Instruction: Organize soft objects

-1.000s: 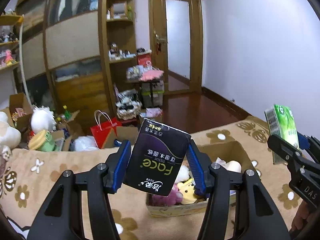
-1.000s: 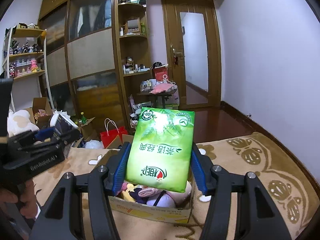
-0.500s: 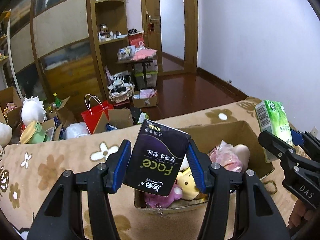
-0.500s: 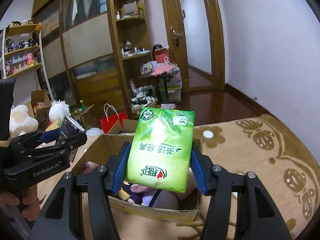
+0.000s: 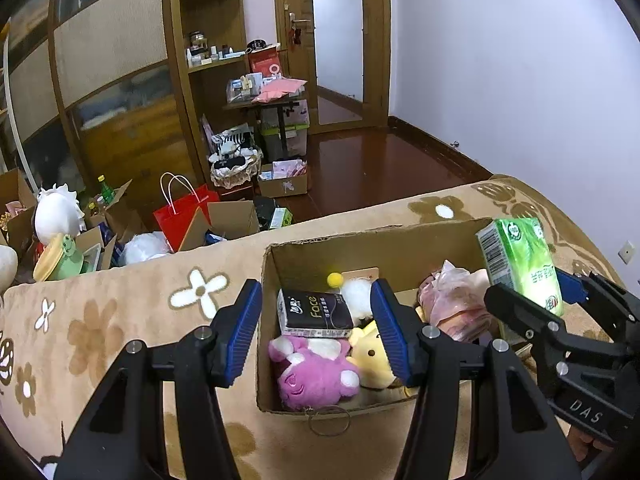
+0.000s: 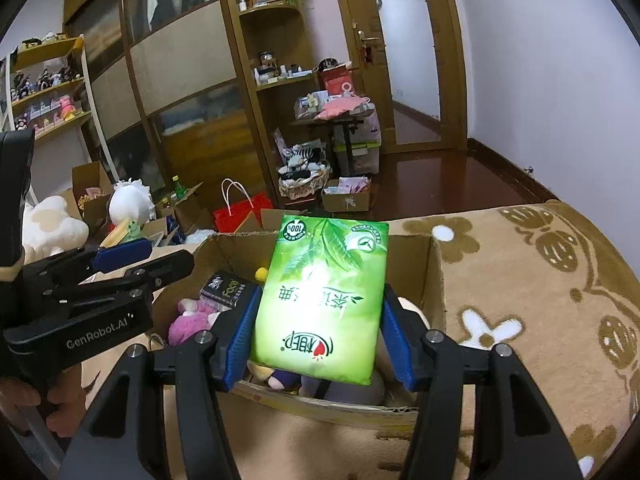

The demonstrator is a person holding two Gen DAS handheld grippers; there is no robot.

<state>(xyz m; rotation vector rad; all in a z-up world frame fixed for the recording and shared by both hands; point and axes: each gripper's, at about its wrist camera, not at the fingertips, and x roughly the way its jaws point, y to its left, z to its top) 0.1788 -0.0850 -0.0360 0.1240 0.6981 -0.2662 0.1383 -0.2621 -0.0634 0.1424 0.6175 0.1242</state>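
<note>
Inside the cardboard box (image 5: 304, 256), the black tissue pack (image 5: 316, 313) lies on the plush toys (image 5: 316, 376) below the spread, empty left claw (image 5: 316, 334). The right claw (image 6: 316, 334) clamps the green tissue pack (image 6: 324, 300) above the box's near edge.

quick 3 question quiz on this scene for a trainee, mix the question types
1. True or false: the left gripper is clamped on the black tissue pack.
2. Multiple choice: what does the right gripper hold? A) pink plush toy B) green tissue pack C) red gift bag
3. Fill in: the black tissue pack lies inside the ______, resting on the pink plush toy.

Key
1. False. Its jaws stand open, with the pack lying loose below them.
2. B. The green tissue pack sits between the blue pads, above the box.
3. cardboard box
</note>
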